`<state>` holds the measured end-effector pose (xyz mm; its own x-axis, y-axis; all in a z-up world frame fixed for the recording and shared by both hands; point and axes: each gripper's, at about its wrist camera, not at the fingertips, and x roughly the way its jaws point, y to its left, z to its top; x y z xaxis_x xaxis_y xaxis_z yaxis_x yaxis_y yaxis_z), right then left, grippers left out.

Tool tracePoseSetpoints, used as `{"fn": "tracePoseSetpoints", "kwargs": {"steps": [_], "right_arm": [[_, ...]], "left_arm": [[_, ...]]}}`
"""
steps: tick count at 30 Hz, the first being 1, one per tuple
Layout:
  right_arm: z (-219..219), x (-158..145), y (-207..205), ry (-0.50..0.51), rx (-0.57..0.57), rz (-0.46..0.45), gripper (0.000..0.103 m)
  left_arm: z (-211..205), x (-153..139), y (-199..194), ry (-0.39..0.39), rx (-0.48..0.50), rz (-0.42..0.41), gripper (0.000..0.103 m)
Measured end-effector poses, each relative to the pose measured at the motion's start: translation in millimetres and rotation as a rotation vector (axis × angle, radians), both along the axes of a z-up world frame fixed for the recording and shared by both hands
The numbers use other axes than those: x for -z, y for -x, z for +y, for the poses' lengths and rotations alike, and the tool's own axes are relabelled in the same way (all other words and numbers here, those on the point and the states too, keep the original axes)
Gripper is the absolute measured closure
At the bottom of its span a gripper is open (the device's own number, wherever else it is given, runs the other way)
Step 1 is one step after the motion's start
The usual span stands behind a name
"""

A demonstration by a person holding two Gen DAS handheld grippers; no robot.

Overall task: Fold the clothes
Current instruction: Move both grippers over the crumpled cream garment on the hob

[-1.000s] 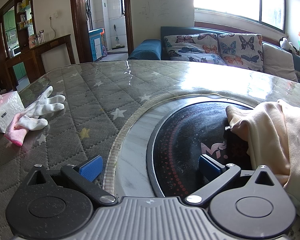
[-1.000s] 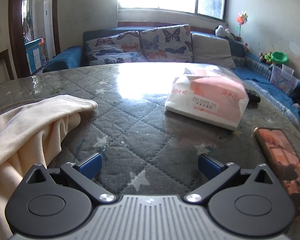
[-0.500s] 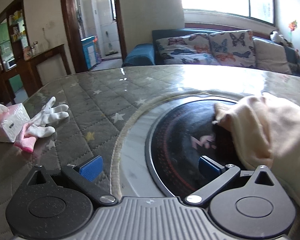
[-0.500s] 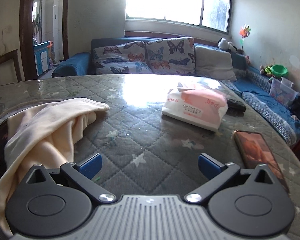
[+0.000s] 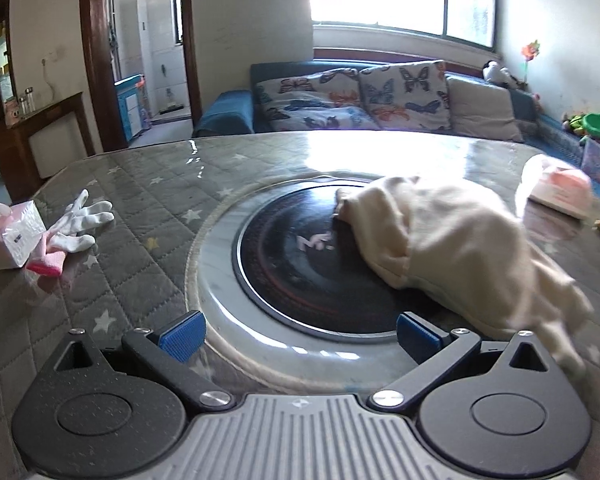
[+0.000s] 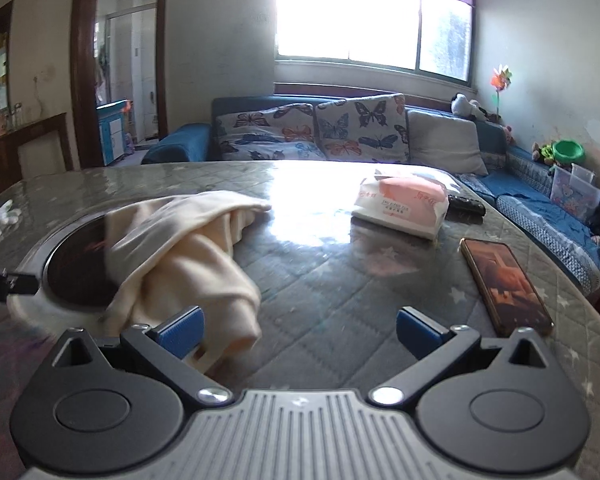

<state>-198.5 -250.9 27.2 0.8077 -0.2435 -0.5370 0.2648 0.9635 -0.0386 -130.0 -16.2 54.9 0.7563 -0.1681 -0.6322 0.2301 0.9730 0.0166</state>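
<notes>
Both jaws spread, holding nothing: left gripper point(image 5: 298, 330) faces the cream garment point(image 5: 452, 248) crumpled at its 2 o'clock, half over the counter's point(image 6: 340, 300) dark round inset point(image 5: 296, 264), right gripper point(image 6: 298, 328) at its hem; looks unfolded, so flatten it next.

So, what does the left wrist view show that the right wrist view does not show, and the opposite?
Only the left wrist view shows the pink-cuffed white glove clearly and the small tissue pack beside it.

Only the right wrist view shows the flat smartphone and the dark remote control.

Both show the crumpled cream garment lying partly over the round black cooktop, the pink and white tissue package, the grey quilted table cover, and an open gripper: left, right.
</notes>
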Motion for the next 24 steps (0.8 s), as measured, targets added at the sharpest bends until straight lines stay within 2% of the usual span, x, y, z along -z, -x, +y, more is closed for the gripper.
{"fn": "tracePoseSetpoints", "kwargs": {"steps": [10, 16, 24], "right_arm": [[30, -9, 43, 0.009, -0.051, -0.014, 0.0], [42, -13, 58, 0.028, -0.083, -0.021, 0.0], [61, -23, 64, 0.041, -0.143, -0.028, 0.0]], "left_arm": [[-4, -17, 45, 0.023, 0.042, -0.021, 0.0], [-9, -20, 57, -0.001, 0.062, -0.021, 0.0], [-7, -24, 63, 0.008, 0.07, -0.02, 0.0]]}}
